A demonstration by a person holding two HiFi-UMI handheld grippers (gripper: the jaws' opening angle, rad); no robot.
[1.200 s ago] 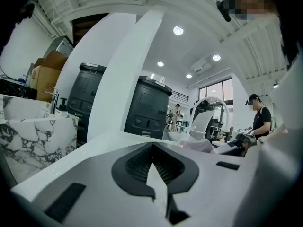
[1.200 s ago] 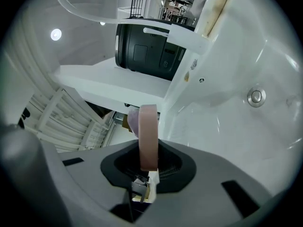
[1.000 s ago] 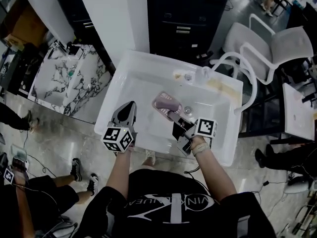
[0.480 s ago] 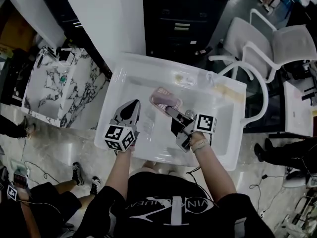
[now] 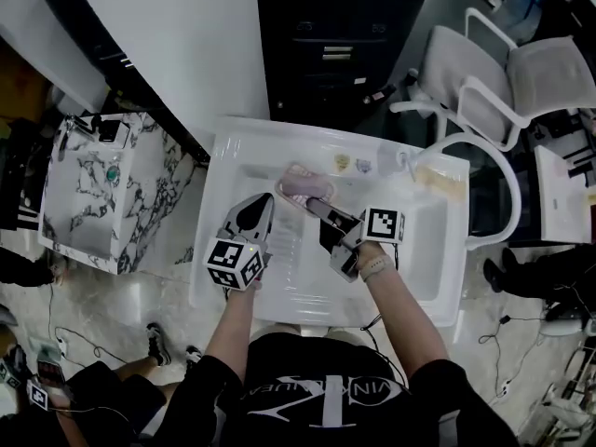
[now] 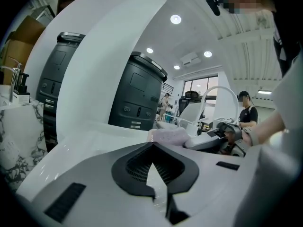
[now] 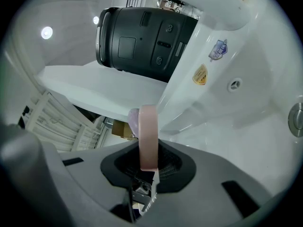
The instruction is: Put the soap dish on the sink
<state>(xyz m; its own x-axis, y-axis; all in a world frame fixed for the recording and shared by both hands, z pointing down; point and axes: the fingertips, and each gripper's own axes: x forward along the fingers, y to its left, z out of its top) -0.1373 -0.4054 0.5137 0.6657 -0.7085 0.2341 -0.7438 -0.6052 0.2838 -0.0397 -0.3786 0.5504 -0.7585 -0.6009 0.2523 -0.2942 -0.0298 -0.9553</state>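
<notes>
1. I am standing at the near edge of the white sink [image 5: 279, 136], holding one gripper in each hand out over it.
2. My right gripper [image 5: 315, 208] is clamping the pink soap dish [image 5: 303, 184] by its rim. In the right gripper view the dish is standing on edge between the two pads.
3. The soap dish is hanging inside the sink towards its far left part, close to the far wall. It is just left of two small stickers [image 5: 343, 162] on that wall. I cannot tell whether its far end is touching the sink.
4. My left gripper [image 5: 259, 208] is keeping its jaws together with nothing between them. It is hovering over the left side of the sink, just left of the dish, and pointing towards the far wall.
5. In the left gripper view the dish and my right gripper are showing just past the closed tips, to their right.
6. A marble-topped stand [image 5: 102, 184] is sitting to the left of the sink, and a white chair [image 5: 503, 73] is standing at the far right.
</notes>
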